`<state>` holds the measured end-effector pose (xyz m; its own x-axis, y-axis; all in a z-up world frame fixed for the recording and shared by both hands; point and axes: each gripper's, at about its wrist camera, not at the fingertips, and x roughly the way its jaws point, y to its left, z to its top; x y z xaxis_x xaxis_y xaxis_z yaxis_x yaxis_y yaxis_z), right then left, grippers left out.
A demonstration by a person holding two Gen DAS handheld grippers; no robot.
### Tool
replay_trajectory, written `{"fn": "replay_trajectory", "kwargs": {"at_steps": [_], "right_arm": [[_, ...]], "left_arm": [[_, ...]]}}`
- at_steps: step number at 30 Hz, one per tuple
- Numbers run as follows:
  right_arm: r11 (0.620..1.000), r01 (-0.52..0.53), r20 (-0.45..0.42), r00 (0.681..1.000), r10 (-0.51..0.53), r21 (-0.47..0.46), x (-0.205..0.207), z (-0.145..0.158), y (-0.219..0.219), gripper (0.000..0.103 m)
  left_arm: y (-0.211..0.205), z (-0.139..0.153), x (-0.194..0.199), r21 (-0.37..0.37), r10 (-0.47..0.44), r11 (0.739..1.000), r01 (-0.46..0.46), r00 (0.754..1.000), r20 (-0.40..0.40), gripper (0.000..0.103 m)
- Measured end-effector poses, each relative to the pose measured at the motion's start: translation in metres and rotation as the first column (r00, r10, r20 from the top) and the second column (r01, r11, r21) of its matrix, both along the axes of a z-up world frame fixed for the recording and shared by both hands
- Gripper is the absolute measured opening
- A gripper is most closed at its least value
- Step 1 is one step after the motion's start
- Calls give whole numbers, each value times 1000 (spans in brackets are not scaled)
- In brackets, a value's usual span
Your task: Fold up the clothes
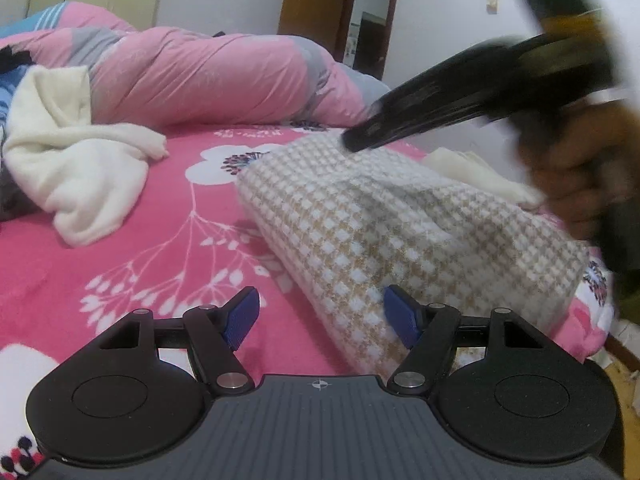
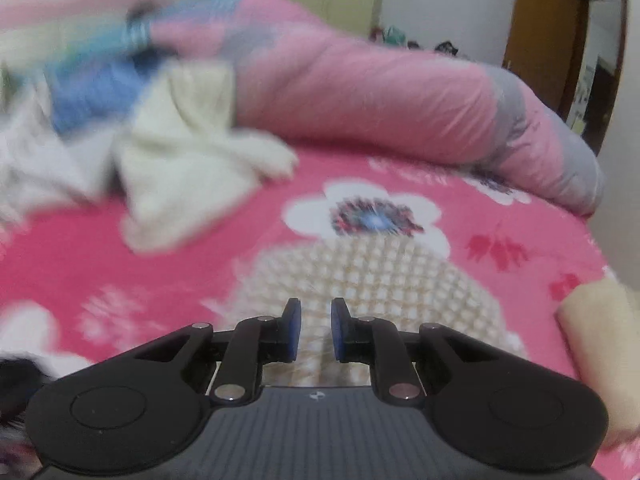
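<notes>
Garment: beige-and-white checked knit top [image 1: 372, 216], folded, centre-right on the pink flowered bedsheet [image 1: 168, 216].
Left gripper [image 1: 320, 314]: wide open, nothing held, one pad at the top's near edge.
Right gripper [image 2: 316, 330]: nearly closed, small gap; grip unclear.
Containers: none here, just a cream garment [image 1: 76, 168] upper left.

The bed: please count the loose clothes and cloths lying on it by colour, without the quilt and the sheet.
Beige-and-white checked: 1, the checked garment near the bed's edge.
Cream or white: 2, the crumpled cream garment and the cream folded cloth.
Blue: 1, the blue garment, blurred.
Total: 4 that can be told apart; the pile at far left may hide more.
</notes>
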<state>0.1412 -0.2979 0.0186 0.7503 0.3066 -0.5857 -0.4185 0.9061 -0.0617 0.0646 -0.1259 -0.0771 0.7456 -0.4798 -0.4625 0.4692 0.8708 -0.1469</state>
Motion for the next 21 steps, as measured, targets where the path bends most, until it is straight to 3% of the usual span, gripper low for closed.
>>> {"fn": "replay_trajectory", "kwargs": {"at_steps": [2,5,6,13,16,18,21], "right_arm": [[1000,-5,-35,999,5,2,-15,-7,-6,16],[999,25,-37,999,-26,-41,-14,-65,-2,16],[998,33,-25,999,-34,-45,-15,-71,0,16],[998,49,-44,998,-47,47,-49,-20,-18,16],[997,70,-72,995,-68,16,-64,-45,-20,16],[992,111,-19,994,-110,61,-66,-75,-24,15],[969,180,-51,983,-174,169,-63,-70,-35,15]], "left_arm": [[-2,1,0,14,-1,1000,1,1000,14,70],[-10,-2,-3,91,15,996,-21,998,67,70],[-12,-3,-4,110,19,994,-28,996,88,70],[8,4,-3,84,35,996,-39,998,59,69],[15,-2,7,74,75,994,-75,997,7,66],[24,1,14,24,130,991,-130,991,-19,62],[34,18,20,-26,186,982,-186,982,14,62]]}}
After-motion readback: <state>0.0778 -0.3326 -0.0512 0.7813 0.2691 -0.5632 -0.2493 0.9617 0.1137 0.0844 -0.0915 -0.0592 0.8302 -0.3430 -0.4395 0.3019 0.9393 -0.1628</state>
